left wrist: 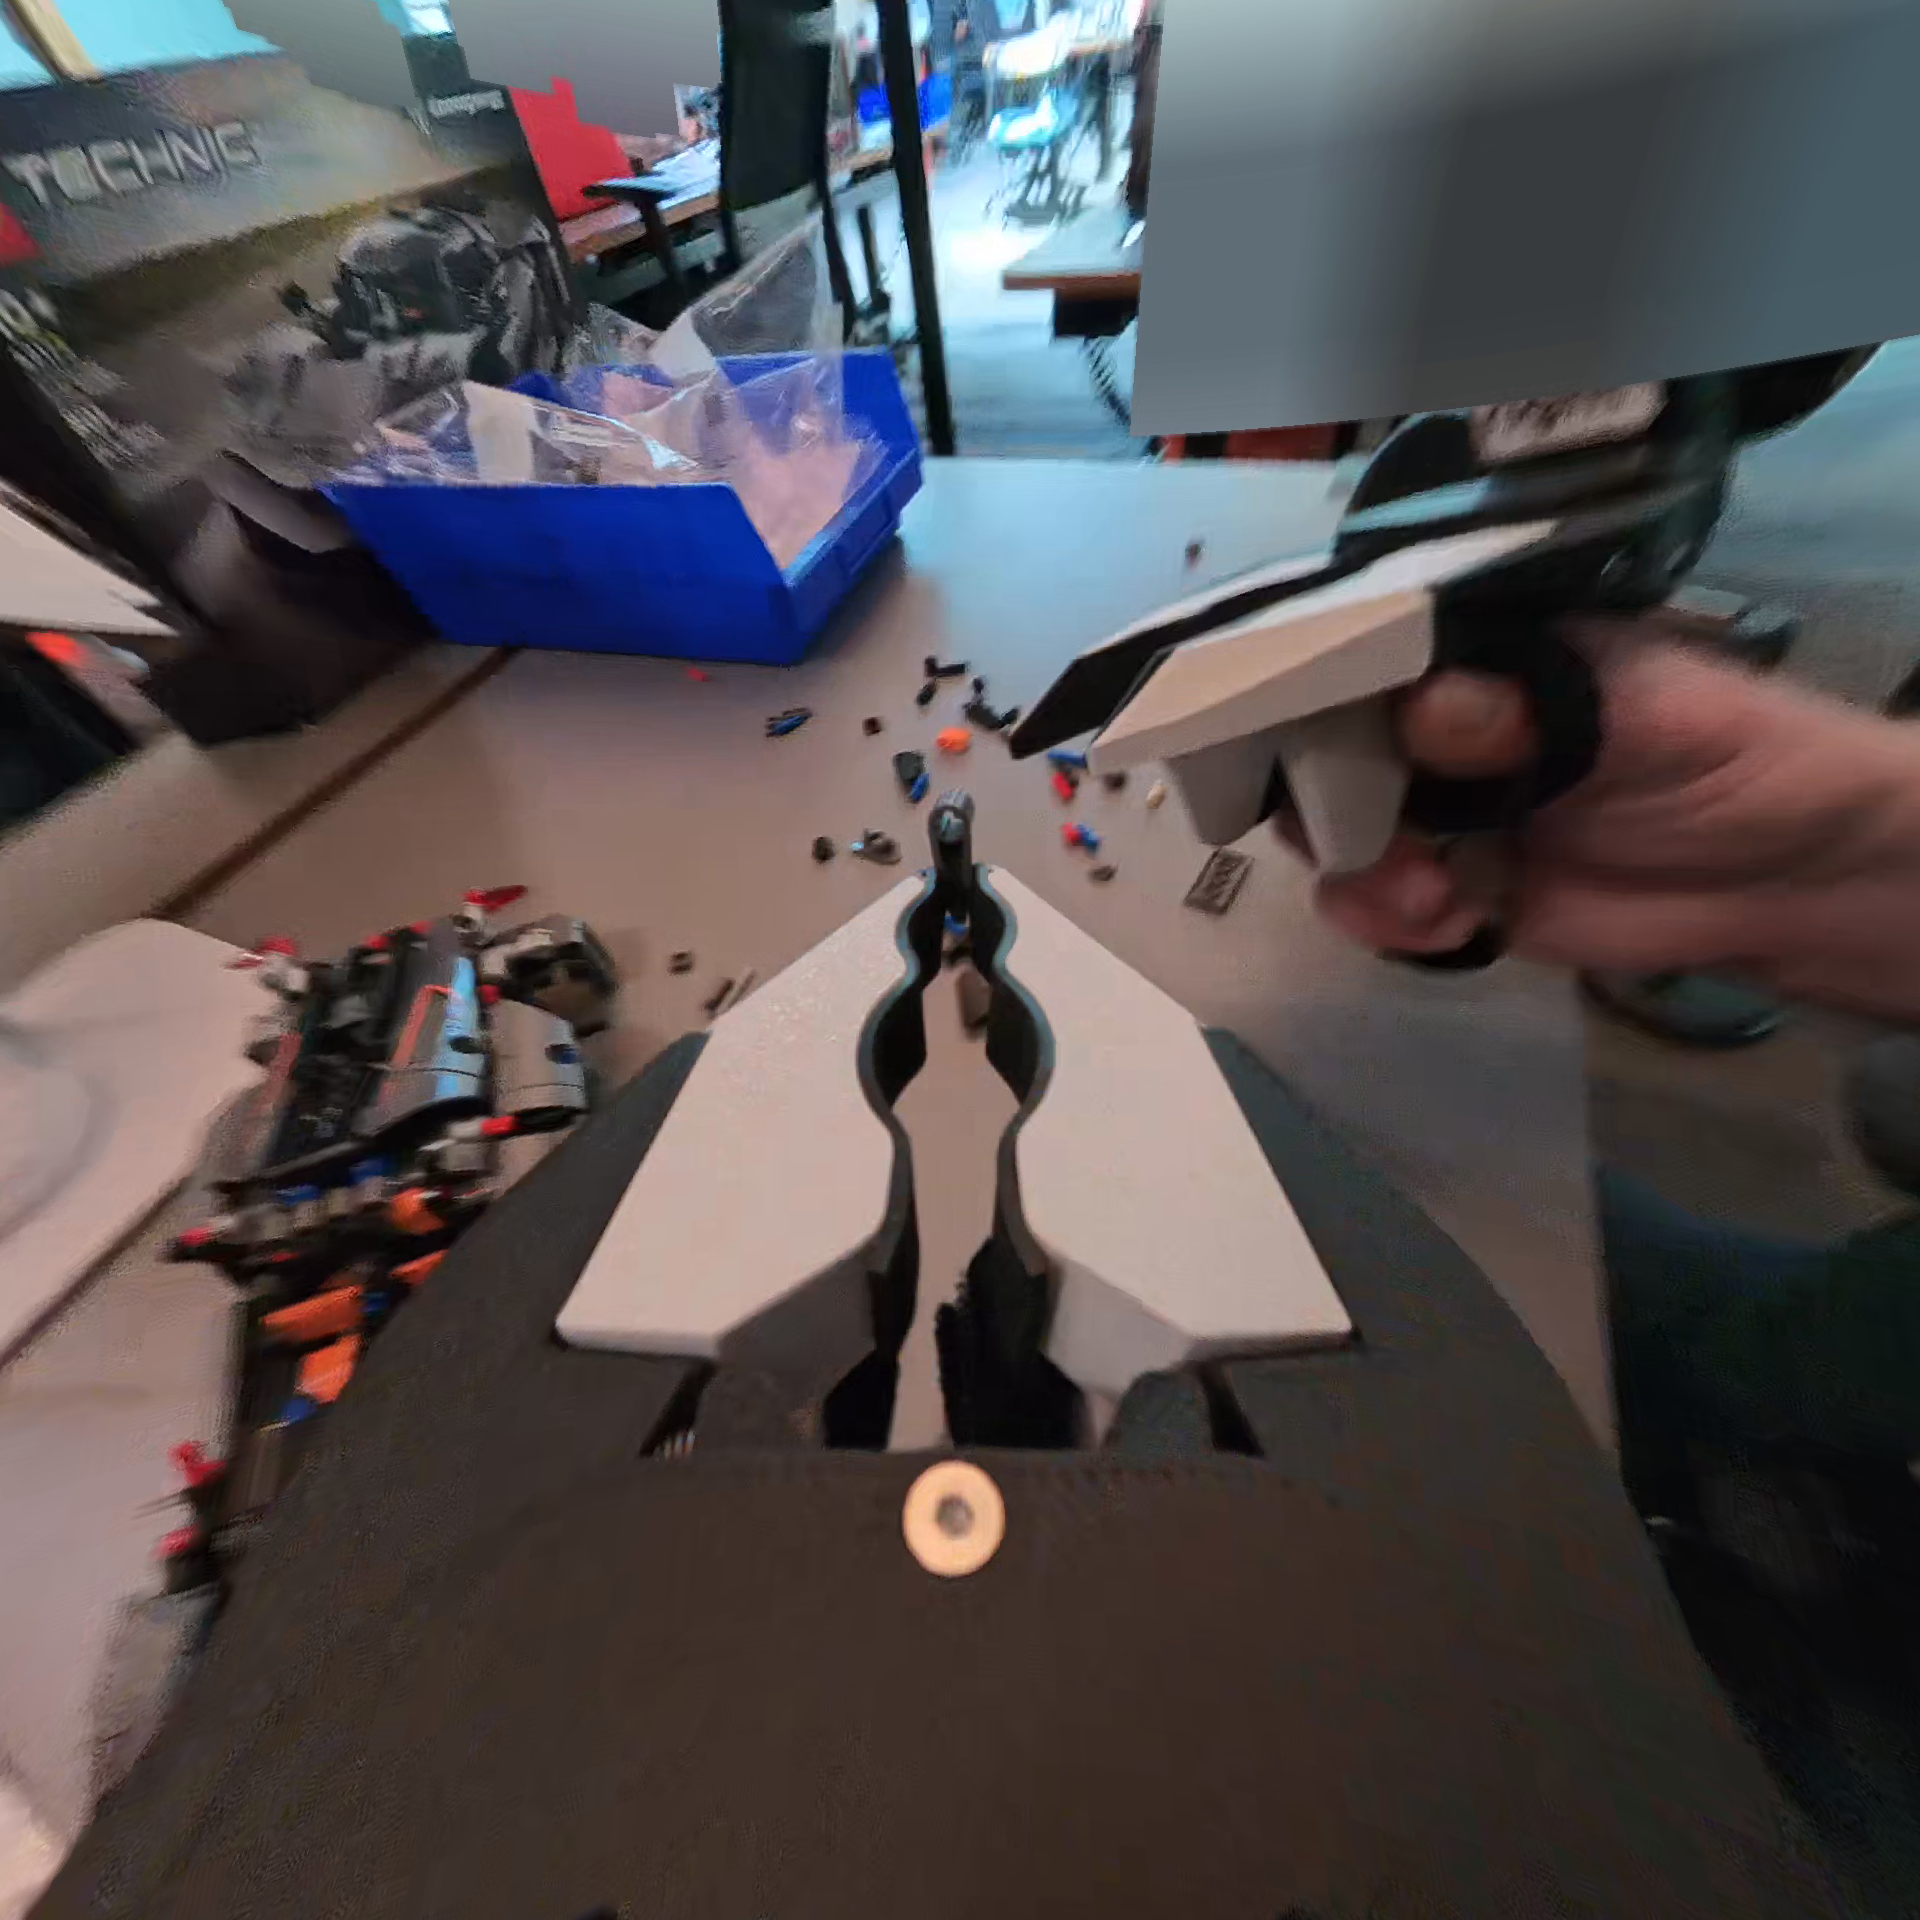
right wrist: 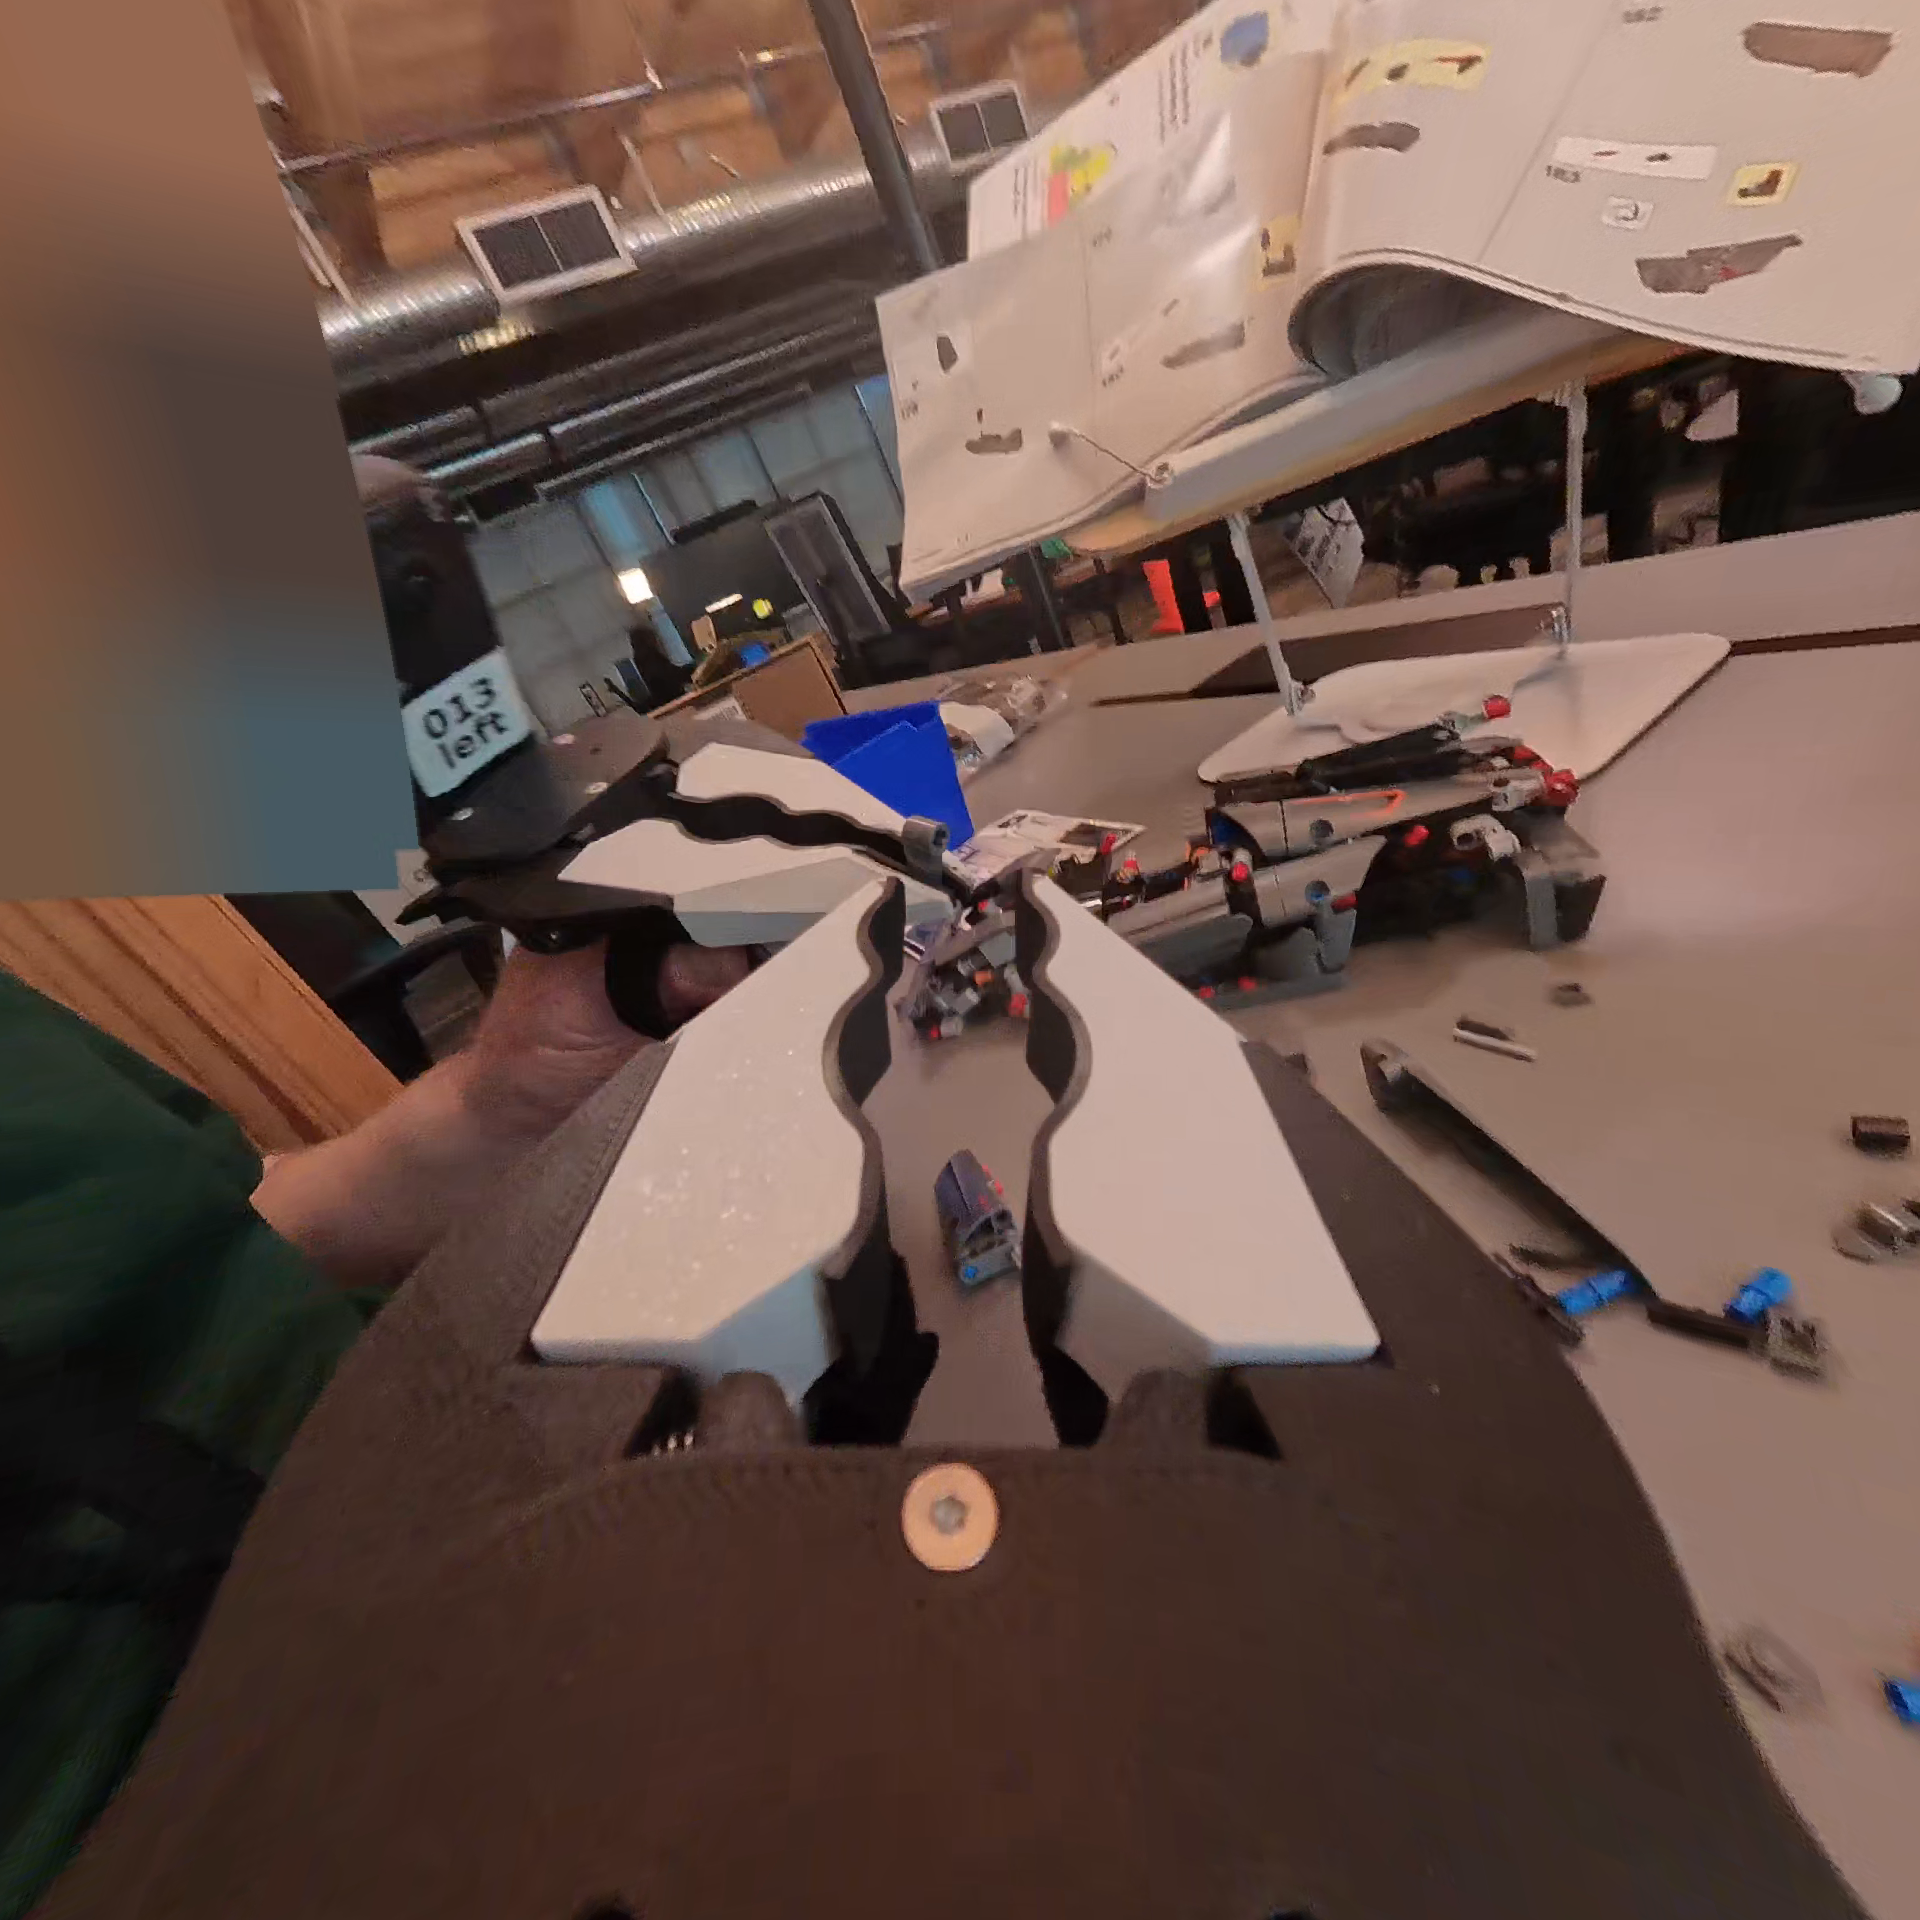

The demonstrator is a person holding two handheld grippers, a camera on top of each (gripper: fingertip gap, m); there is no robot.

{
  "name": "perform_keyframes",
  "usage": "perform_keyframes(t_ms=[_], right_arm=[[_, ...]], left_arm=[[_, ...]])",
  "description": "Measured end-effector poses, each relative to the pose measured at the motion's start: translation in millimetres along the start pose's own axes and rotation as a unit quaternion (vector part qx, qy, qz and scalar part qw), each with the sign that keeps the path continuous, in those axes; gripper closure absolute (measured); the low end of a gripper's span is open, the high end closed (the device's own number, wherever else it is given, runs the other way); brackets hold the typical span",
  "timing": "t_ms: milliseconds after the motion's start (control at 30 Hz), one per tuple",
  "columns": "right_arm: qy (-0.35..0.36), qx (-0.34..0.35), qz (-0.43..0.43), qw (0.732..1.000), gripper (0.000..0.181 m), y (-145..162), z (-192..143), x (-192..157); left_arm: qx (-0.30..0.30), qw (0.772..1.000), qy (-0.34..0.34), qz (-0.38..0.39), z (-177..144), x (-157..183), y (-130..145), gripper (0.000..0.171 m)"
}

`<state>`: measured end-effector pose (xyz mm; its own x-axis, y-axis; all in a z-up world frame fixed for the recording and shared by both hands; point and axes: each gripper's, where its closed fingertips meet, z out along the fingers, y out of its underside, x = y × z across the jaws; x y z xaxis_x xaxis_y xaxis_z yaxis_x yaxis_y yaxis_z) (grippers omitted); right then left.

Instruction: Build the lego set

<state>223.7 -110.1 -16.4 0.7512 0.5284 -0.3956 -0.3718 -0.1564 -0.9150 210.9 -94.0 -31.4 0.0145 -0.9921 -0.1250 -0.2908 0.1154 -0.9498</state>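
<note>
Grey desk [left wrist: 644, 790]. Blue bin [left wrist: 634, 561], far left. Part-built lego model [right wrist: 1382, 862], long axis running left to right, below the instruction book [right wrist: 1351, 260]. Loose pieces [left wrist: 935, 748] scattered mid-desk. Left gripper [left wrist: 951, 883] pinching a small grey piece [left wrist: 951, 821], upright. Right gripper [right wrist: 961, 894], fingers spread, holding nothing.

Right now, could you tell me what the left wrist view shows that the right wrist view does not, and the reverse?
Only the left wrist view shows the set's box and the clear plastic bags in the bin. Only the right wrist view shows the open instruction booklet on its stand. Both show the blue bin, the partly built model, loose pieces on the table, and the left gripper gripping a small dark piece; the right gripper holds nothing.
</note>
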Motion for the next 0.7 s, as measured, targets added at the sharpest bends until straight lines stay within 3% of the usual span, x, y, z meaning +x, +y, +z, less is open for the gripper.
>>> perform_keyframes(t_ms=[133, 367, 500, 633, 700], right_arm=[[0.023, -0.03, 0.017, 0.999, 0.162, 6, -1, 2], [0.025, -0.063, 0.032, 0.997, 0.163, 18, 7, 1], [0.038, -0.068, 0.03, 0.997, 0.175, 22, 9, 4], [0.019, -0.056, 0.041, 0.997, 0.176, 20, 5, 3], [-0.003, -0.052, 0.043, 0.998, 0.176, 17, 1, 0]], left_arm=[[-0.05, 0.99, -0.052, 0.119, 9, 3, 8, 0.17], [-0.091, 0.968, -0.101, 0.212, 13, 3, 14, 0.17], [-0.099, 0.96, -0.11, 0.236, 14, 6, 16, 0.17], [-0.092, 0.959, -0.106, 0.248, 15, 10, 13, 0.169], [-0.076, 0.969, -0.075, 0.223, 14, 16, 10, 0.168]])
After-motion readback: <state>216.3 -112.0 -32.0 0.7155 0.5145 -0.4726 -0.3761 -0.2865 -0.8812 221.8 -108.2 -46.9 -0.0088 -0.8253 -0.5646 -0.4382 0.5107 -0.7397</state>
